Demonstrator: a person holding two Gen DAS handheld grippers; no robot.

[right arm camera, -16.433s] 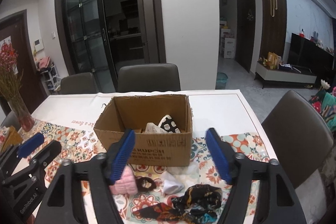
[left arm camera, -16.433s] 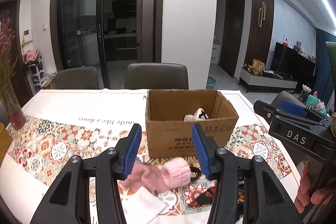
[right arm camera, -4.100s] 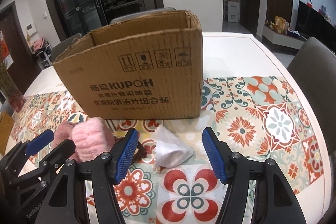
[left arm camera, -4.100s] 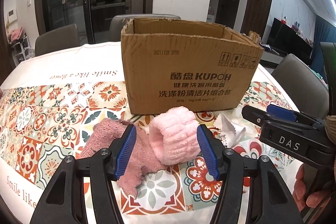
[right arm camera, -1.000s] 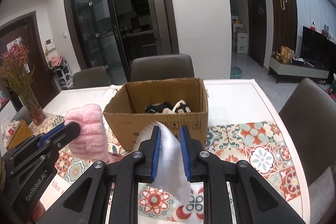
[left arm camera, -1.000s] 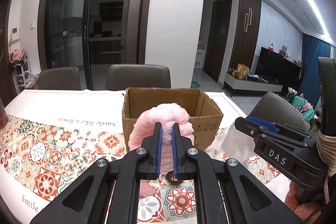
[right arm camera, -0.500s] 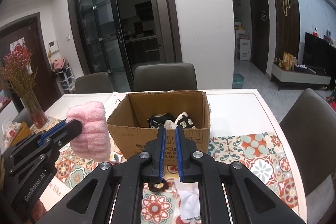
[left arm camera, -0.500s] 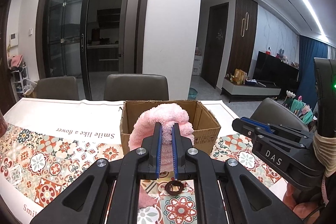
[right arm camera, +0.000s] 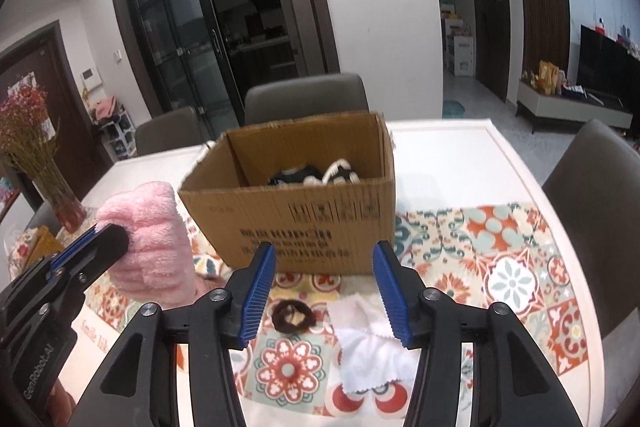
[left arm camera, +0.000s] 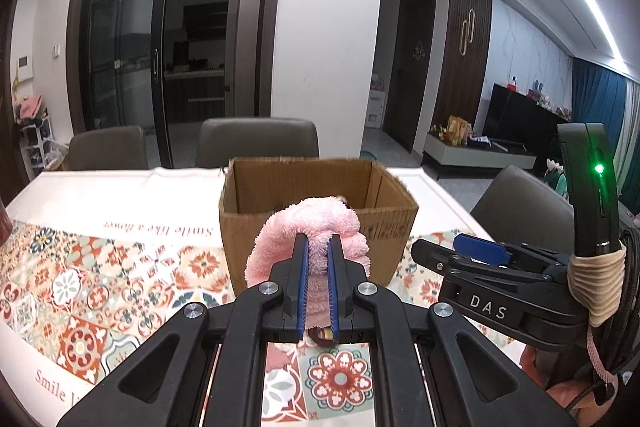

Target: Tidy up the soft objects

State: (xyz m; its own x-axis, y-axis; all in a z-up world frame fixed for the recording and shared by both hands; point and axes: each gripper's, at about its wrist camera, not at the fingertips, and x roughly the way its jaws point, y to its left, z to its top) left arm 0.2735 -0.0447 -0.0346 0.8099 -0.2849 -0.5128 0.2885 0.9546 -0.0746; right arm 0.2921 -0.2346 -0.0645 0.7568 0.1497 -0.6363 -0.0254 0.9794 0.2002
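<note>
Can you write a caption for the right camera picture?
Right hand-held gripper opening above white cloth, beside cardboard box.

"DAS" stands in pale letters on the body of the right tongs [left arm camera: 480,254]. "GenRobot.AI" runs along the body of the left tongs [right arm camera: 92,243]. The tablecloth [left arm camera: 132,227] reads "Smile like a flower" upside down beyond and left of the left tongs, and "Smile" nearer. Print on the cardboard box [right arm camera: 320,227] is too blurred to read.

Vase of red flowers [right arm camera: 30,163] at table's left; grey chairs [right arm camera: 306,99] behind table.
</note>
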